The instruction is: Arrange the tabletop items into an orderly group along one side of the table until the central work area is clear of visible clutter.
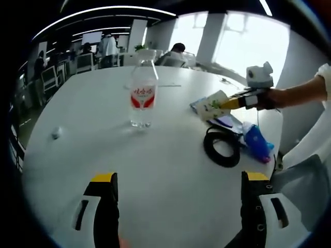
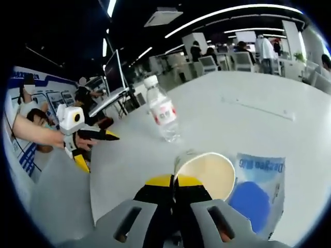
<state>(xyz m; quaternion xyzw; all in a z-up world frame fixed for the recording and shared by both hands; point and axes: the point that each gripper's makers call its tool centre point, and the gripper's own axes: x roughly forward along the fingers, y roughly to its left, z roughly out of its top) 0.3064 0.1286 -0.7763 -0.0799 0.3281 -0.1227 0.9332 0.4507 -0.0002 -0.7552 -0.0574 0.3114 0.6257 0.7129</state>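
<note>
Now, cup: my right tongs [image 2: 175, 187] are clamped on the rim of a paper cup [image 2: 207, 175], jaws pressed together over its near wall; from my left gripper view I see that cup [image 1: 214, 105] held over the desk's right edge.
Water bottle: clear plastic, white cap, red label, standing upright on the white desk [image 1: 103, 134], well apart from the rest, toward the far middle [image 1: 143, 88]; in my right gripper view it [image 2: 163, 112] stands just beyond the cup.
Blue packet: lying flat under and beside the cup, near the desk's edge [image 2: 258, 188]; in my left gripper view I see a blue packet [image 1: 257, 142] at the right edge.
Cable: a black coil [image 1: 222, 147] lying flat just beside the blue packet, near the right edge.
Small white scrap: alone near the left edge [image 1: 56, 134]; I cannot tell what it is.
Left tongs: mine are spread wide [image 1: 178, 194], nothing between the jaws, over the near part of the desk.
Surroundings: an office with chairs and seated people beyond the far edge.
</note>
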